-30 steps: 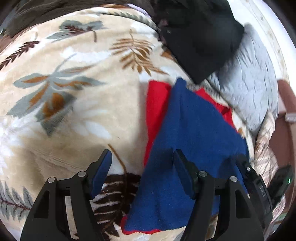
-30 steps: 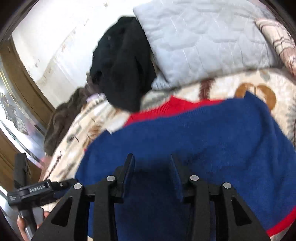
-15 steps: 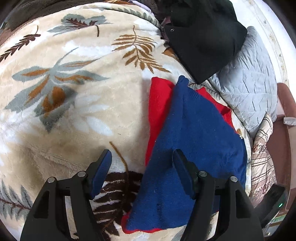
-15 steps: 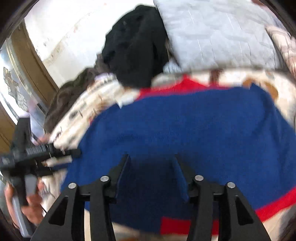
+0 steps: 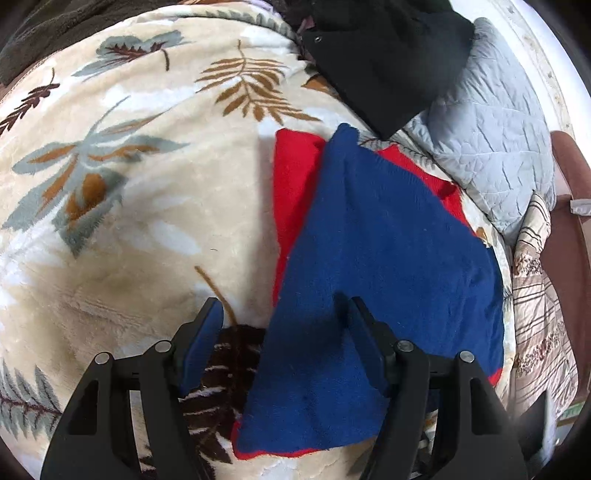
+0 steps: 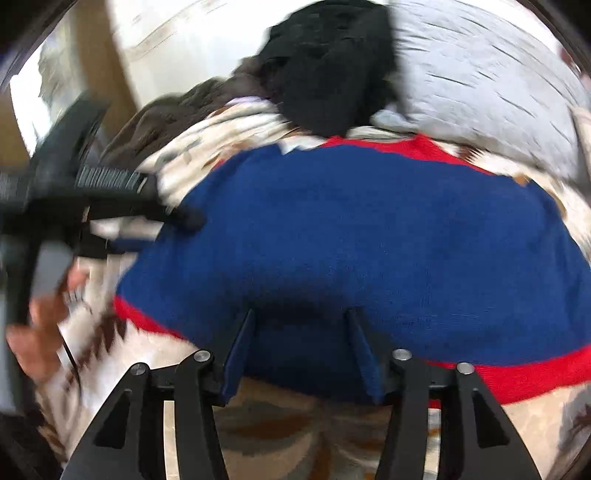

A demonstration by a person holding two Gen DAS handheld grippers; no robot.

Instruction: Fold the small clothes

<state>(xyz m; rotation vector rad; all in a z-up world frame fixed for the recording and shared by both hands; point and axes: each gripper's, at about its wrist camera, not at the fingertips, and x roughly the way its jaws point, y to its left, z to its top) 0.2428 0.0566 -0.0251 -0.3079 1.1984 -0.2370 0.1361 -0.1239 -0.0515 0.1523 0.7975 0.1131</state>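
Note:
A small blue knit garment with red trim (image 5: 388, 258) lies partly folded on a leaf-patterned blanket (image 5: 129, 184); it also shows in the right wrist view (image 6: 351, 240). My left gripper (image 5: 284, 314) is open and empty, hovering over the garment's left edge. My right gripper (image 6: 301, 317) is open and empty, just above the garment's near hem. The left gripper tool (image 6: 92, 192) appears blurred at the left of the right wrist view, with the hand holding it.
A black garment (image 5: 384, 55) and a grey quilted pillow (image 5: 495, 140) lie beyond the blue one. A dark brown cloth (image 5: 48, 29) sits at the far left edge. A striped cushion (image 5: 539, 295) and a brown chair (image 5: 569, 240) are at the right.
My right gripper has pulled back toward the garment's near hem, and its jaws have opened wider. My left gripper has drawn back a little; the garment lies still.

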